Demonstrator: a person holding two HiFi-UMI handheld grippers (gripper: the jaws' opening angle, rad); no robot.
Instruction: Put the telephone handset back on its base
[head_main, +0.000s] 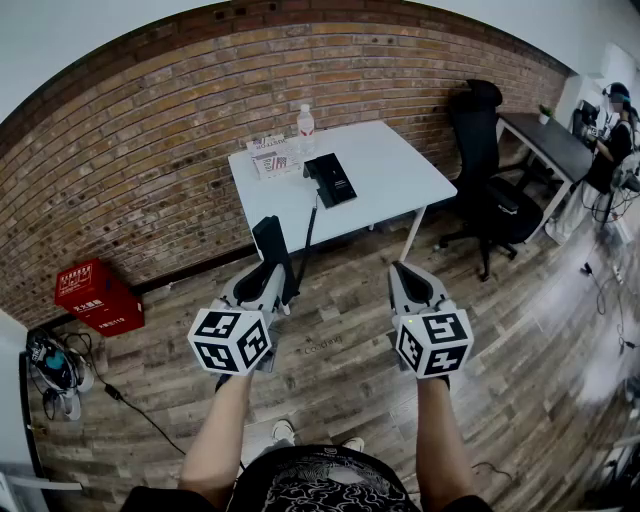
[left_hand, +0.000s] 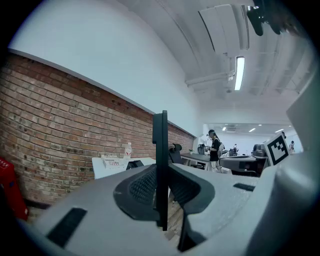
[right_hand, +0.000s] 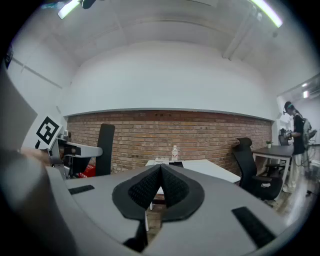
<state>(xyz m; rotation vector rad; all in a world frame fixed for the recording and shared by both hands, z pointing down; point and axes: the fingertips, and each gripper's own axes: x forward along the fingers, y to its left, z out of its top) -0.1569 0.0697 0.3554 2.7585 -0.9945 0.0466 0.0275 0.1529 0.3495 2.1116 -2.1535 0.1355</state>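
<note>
The black telephone handset (head_main: 270, 248) stands upright in my left gripper (head_main: 277, 278), whose jaws are shut on it. In the left gripper view the handset (left_hand: 160, 150) shows edge-on between the pads. Its black cord (head_main: 309, 232) runs up to the black phone base (head_main: 330, 179) on the white table (head_main: 400, 170), well ahead of both grippers. The base (left_hand: 133, 163) is small and far in the left gripper view. My right gripper (head_main: 406, 276) is shut with nothing in it; in its own view the pads (right_hand: 172, 189) meet. That view also shows the handset (right_hand: 104, 149) at left.
A water bottle (head_main: 305, 126) and a small box (head_main: 268, 158) stand at the table's back. A black office chair (head_main: 488, 190) is right of it, with a dark desk (head_main: 552, 143) and a person beyond. A red crate (head_main: 97, 297) and cables (head_main: 55, 365) lie at left on the wooden floor.
</note>
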